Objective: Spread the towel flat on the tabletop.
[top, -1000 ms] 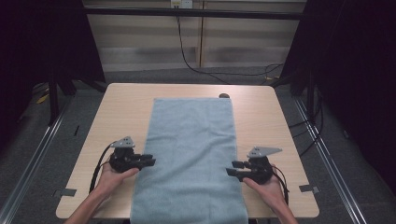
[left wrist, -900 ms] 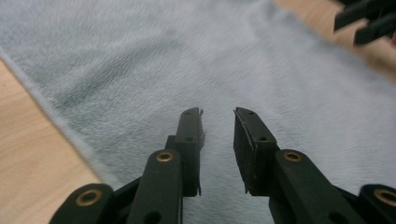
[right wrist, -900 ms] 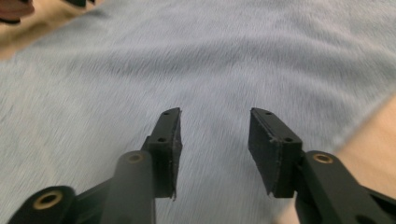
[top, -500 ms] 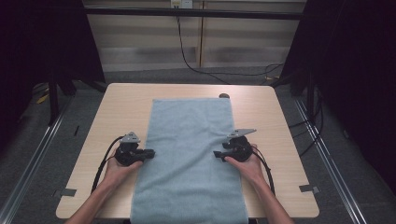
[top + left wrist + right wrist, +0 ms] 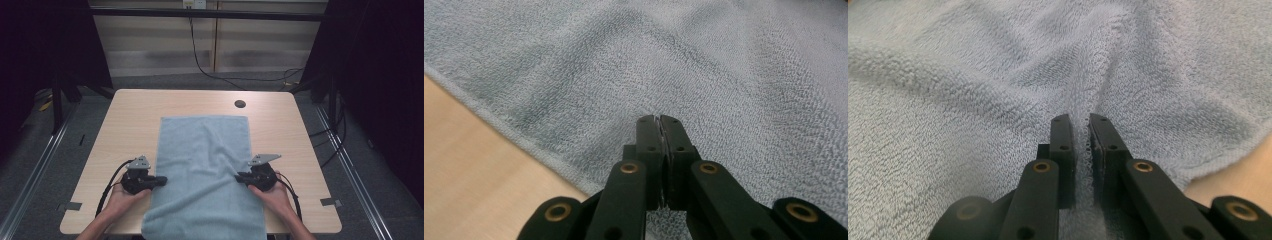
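Note:
A light blue towel [image 5: 202, 150] lies lengthwise down the middle of the wooden table [image 5: 130, 120], its near end hanging over the front edge. My left gripper [image 5: 162, 180] rests on the towel's left edge. In the left gripper view its jaws [image 5: 658, 121] are pressed together on the towel [image 5: 724, 75], with only a thin pinch of cloth between the pads. My right gripper [image 5: 240, 176] is at the towel's right edge. Its jaws [image 5: 1080, 122] have just been closing and now nip a raised ridge of towel [image 5: 1088, 75] between them.
A round cable hole [image 5: 240, 104] sits near the table's far edge, beyond the towel. Bare tabletop runs along both sides of the towel. Cables trail from each gripper toward the front edge. Dark frame rails flank the table on the floor.
The right gripper moved inward onto the towel's right edge and its jaws came together on a fold. The left gripper slid slightly onto the left edge and shut.

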The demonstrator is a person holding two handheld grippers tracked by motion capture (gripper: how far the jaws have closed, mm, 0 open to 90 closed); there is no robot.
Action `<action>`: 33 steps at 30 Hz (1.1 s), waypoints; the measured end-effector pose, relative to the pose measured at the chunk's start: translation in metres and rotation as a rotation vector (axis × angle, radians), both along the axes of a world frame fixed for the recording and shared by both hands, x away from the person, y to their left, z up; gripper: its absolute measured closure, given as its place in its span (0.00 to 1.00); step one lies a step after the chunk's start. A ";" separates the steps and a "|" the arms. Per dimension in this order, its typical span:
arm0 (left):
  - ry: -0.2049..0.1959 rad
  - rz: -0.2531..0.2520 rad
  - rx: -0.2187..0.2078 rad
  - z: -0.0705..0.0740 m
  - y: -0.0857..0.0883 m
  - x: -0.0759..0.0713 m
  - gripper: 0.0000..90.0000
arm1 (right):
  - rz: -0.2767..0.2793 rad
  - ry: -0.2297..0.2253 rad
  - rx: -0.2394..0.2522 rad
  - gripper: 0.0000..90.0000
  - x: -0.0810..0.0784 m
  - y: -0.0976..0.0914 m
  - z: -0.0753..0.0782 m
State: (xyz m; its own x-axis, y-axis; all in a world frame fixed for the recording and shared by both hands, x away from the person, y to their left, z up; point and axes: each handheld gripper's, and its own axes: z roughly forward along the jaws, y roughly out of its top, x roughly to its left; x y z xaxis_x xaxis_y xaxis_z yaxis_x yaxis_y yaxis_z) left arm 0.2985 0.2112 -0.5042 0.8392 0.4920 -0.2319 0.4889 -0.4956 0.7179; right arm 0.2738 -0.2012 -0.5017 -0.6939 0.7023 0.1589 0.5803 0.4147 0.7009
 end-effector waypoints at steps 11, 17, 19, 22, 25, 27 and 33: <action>0.038 -0.107 0.004 0.005 0.008 -0.057 0.99 | 0.070 0.036 0.041 0.84 -0.068 -0.001 0.002; 0.012 -0.072 -0.039 0.014 0.005 -0.039 0.88 | 0.045 -0.014 0.109 0.71 -0.063 -0.006 0.015; 0.004 -0.050 -0.039 0.014 -0.001 -0.021 0.86 | 0.023 -0.029 0.106 0.69 -0.051 -0.006 0.016; -0.015 -0.063 -0.039 0.020 -0.016 0.000 0.84 | -0.004 -0.033 0.082 0.65 -0.030 -0.005 0.016; -0.016 -0.027 -0.041 0.020 -0.026 0.019 0.84 | -0.018 -0.040 0.062 0.65 -0.009 -0.004 0.017; -0.028 -0.004 -0.036 0.016 -0.029 0.029 0.84 | -0.029 -0.042 0.060 0.66 0.004 -0.003 0.018; -0.046 0.016 0.005 -0.001 -0.026 0.031 0.76 | -0.062 -0.022 0.037 0.62 0.033 0.003 0.009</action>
State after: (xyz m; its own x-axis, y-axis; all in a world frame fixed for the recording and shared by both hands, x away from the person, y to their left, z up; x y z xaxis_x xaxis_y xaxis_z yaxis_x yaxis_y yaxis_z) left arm 0.3299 0.1848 -0.5048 0.8409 0.5067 -0.1903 0.4631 -0.4916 0.7375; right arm 0.3071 -0.1978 -0.4924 -0.6527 0.7380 0.1713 0.5886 0.3516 0.7280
